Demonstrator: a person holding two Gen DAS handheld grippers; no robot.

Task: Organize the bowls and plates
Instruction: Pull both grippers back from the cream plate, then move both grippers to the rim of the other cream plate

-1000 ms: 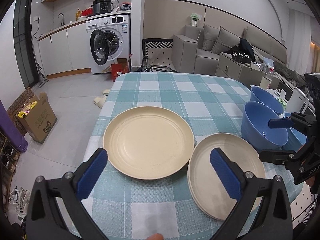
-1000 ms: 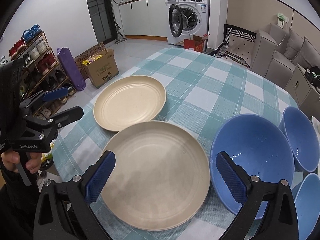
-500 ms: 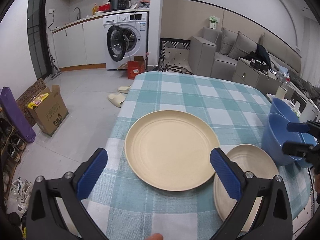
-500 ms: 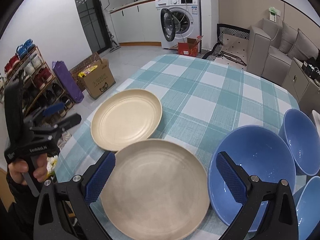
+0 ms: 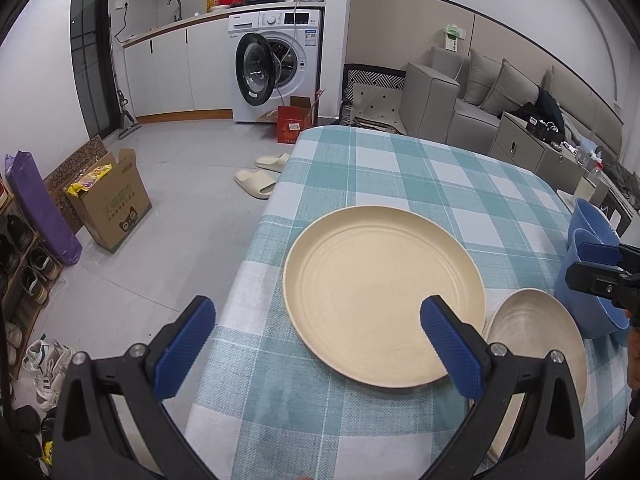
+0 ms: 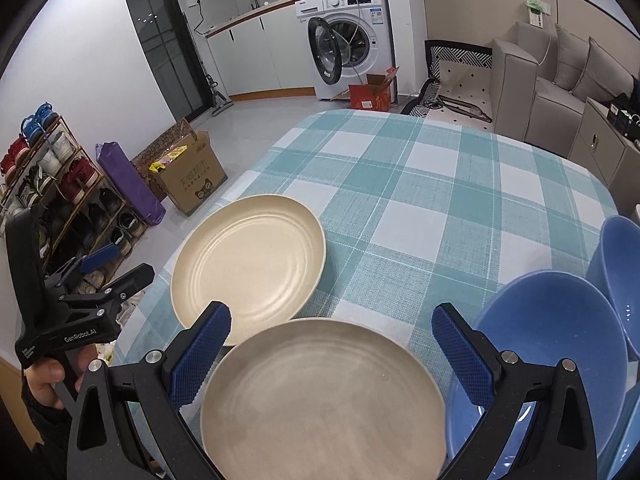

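- Checked teal-and-white cloth covers the counter point(image 6: 420, 184), which stands in a living room with a washing machine point(image 5: 276, 64) and a sofa point(image 5: 492, 96) far behind.
- Nearest, at 6 o'clock in the right wrist view, the right claw point(image 6: 328, 344) hangs wide open with nothing in it, its blue pads above the near cream plate point(image 6: 320, 396).
- Likewise the left claw point(image 5: 316, 344) is spread wide and empty, low at 6 o'clock in its own view, off the counter's near corner.
- At 4 o'clock from the right claw sits a blue bowl point(image 6: 548, 340); a second blue bowl point(image 6: 620, 264) lies just beyond at 2 o'clock, seemingly touching it.
- Farther out at 11 o'clock lies the second cream plate point(image 6: 248, 260), flat on the cloth; the near plate's rim seems to overlap its edge.
- Both plates look stiff, light and smooth, perhaps slippery; I judge the raised rim is the place to pinch, one pad under the lip.
- Bowls look deeper and rigid; their upper wall should offer a sound hold.
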